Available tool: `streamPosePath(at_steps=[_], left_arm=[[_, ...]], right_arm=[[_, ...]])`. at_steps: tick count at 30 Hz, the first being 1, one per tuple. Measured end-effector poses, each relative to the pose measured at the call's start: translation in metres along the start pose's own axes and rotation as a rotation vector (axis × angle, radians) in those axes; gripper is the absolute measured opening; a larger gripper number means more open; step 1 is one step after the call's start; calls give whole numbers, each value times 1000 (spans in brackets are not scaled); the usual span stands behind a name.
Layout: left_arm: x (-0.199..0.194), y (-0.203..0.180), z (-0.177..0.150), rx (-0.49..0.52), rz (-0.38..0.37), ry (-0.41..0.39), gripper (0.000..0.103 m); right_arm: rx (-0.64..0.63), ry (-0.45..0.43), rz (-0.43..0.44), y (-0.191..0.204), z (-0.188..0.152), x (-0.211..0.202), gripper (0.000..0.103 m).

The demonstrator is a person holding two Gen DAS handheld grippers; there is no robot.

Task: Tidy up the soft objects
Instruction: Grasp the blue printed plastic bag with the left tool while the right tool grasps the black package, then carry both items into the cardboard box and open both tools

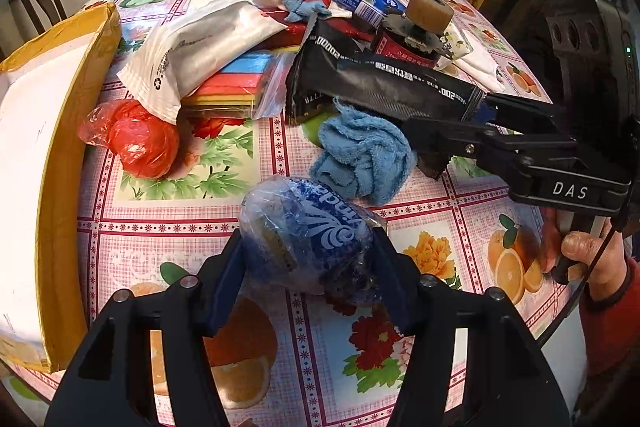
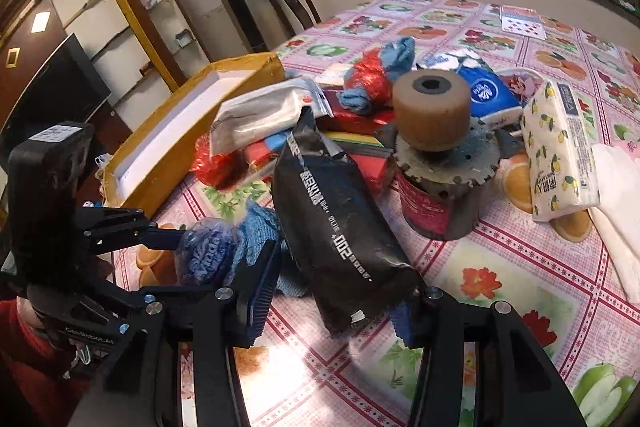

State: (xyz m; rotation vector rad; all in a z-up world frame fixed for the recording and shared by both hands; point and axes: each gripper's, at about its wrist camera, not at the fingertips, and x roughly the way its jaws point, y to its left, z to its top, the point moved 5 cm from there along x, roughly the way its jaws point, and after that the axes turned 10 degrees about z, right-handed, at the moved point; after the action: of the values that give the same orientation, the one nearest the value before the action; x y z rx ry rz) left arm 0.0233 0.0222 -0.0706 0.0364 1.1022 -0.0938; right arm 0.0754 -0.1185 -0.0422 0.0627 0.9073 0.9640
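the left gripper [image 1: 308, 247] is clamped on a crumpled blue plastic bag [image 1: 308, 231] near the table's [image 1: 168, 243] near edge. the right gripper [image 2: 332, 303] pinches the end of a black pouch [image 2: 340, 227], lifted over a blue cloth [image 1: 364, 155]. at far left an open yellow box [image 1: 60, 155] overhangs the rim. bare tablecloth lies between the box and the bag; the far middle is crowded with a red bag ball [image 1: 140, 143] and a white mailer [image 1: 192, 55].
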Motion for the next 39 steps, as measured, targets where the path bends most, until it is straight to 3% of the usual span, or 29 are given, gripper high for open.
streamPosePath(at_steps=[4,10,12,15,18,23,28,34,39], left_arm=[[0,1,-1,-9,0,-3,60],[0,2,-1,-9,8,-6,60],[-1,1,-1,-7,12,-7,60],[-1,0,-1,1,19,-11,60],[-2,1,-1,-5,21,-19,60],[-7,5,1,-5,26,-51,58],[-26,14,3,-13,25,-112,57],[-60,46,10,-42,65,-183,57],[-86,111,19,-129,187,-229,57]], right_arm=[[97,32,45,-10,4,8,53],[141,-11,90,-10,7,10,48],[160,-12,94,-12,5,11,35],[195,-30,110,-14,3,8,25],[203,-38,125,-10,-2,5,24],[211,-148,130,-1,0,-25,24],[200,-199,172,17,13,-49,24],[155,-216,251,54,47,-35,24],[131,-191,326,93,85,15,24]])
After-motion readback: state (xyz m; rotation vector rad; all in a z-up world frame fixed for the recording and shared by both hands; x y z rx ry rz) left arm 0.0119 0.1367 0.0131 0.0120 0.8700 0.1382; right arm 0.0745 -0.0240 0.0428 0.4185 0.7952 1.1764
